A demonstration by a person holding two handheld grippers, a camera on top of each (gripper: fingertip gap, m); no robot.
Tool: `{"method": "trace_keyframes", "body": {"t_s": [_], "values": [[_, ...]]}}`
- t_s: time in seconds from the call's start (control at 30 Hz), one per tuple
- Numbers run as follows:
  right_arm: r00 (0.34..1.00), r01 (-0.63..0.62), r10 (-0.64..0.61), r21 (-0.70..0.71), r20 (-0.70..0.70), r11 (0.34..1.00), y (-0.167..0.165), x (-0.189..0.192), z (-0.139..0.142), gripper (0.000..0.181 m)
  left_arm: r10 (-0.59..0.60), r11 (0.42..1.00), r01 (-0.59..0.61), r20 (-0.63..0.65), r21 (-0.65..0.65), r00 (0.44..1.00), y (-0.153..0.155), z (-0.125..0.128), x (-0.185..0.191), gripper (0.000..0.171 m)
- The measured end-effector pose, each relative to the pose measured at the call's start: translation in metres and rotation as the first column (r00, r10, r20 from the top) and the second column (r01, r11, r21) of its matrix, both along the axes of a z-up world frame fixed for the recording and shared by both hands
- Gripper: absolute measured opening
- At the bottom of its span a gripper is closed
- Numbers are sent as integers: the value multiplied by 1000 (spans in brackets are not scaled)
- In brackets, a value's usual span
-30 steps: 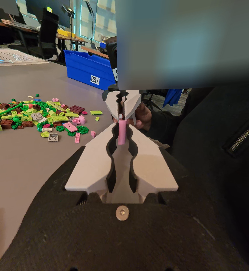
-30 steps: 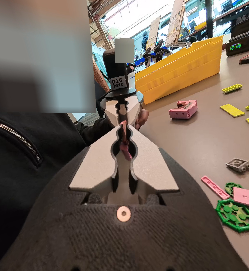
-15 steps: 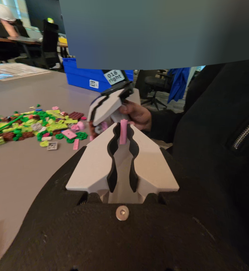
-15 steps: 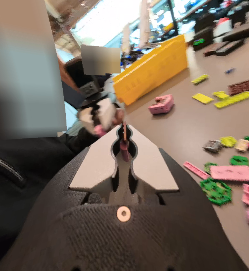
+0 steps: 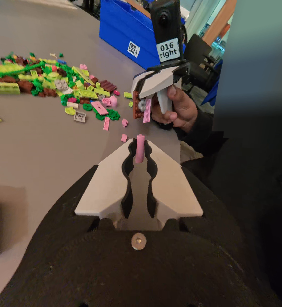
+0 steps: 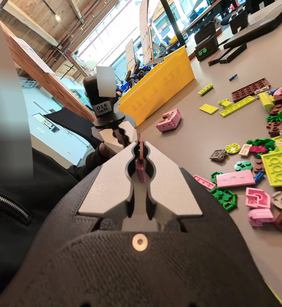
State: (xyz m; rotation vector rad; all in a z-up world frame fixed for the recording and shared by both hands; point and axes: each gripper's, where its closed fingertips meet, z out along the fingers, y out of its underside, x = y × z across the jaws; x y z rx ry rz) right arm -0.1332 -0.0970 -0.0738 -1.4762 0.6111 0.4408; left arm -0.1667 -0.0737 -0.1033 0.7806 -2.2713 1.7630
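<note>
My left gripper [image 5: 140,141] is shut on a small pink piece [image 5: 140,149] that stands upright between its fingertips, above the grey table [image 5: 45,157] near its edge. My right gripper [image 6: 140,144] is shut on a small assembly [image 6: 141,166] of a brown plate and a pink plate. In the left wrist view the right gripper [image 5: 137,93] is tilted down-left, and its assembly [image 5: 136,106] shows brown, grey and pink parts. The two grippers are apart. The left gripper also shows in the right wrist view [image 6: 122,139], just beyond the right one.
A pile of green, lime, brown and pink bricks [image 5: 53,83] lies on the table, also in the right wrist view [image 6: 270,149]. A blue bin [image 5: 125,33], a yellow bin [image 6: 158,93] and a pink block [image 6: 169,120] stand farther off. A person in a black jacket [image 6: 29,199] is close behind. My right fingertips sit around 6 cm from my left ones.
The grippers were tip to tip one second ago and have drawn apart. The right gripper has swung and tilted towards the pile side with its assembly. The left still holds the pink piece.
</note>
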Motion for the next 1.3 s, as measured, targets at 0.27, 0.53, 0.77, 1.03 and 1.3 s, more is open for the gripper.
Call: {"method": "trace_keyframes", "body": {"t_s": [0.27,0.53,0.77,1.03,1.3], "values": [[1000,-7,7,-9,1,1000,1,-2,-1,1,50,999,-50,-195,2,980,8,-15,9,6],[999,-43,40,-85,-33,995,8,-9,-13,0,76,997,-80,-246,-9,966,12,-18,13,6],[987,-160,138,-419,-84,894,24,-36,-63,1,130,977,-159,-196,-141,972,24,3,28,6],[989,-2,57,-380,136,925,23,-19,-42,26,151,960,-145,7,-241,989,20,30,24,7],[934,56,23,-209,357,976,25,-25,-6,17,113,953,-71,127,-293,986,8,45,10,6]]}}
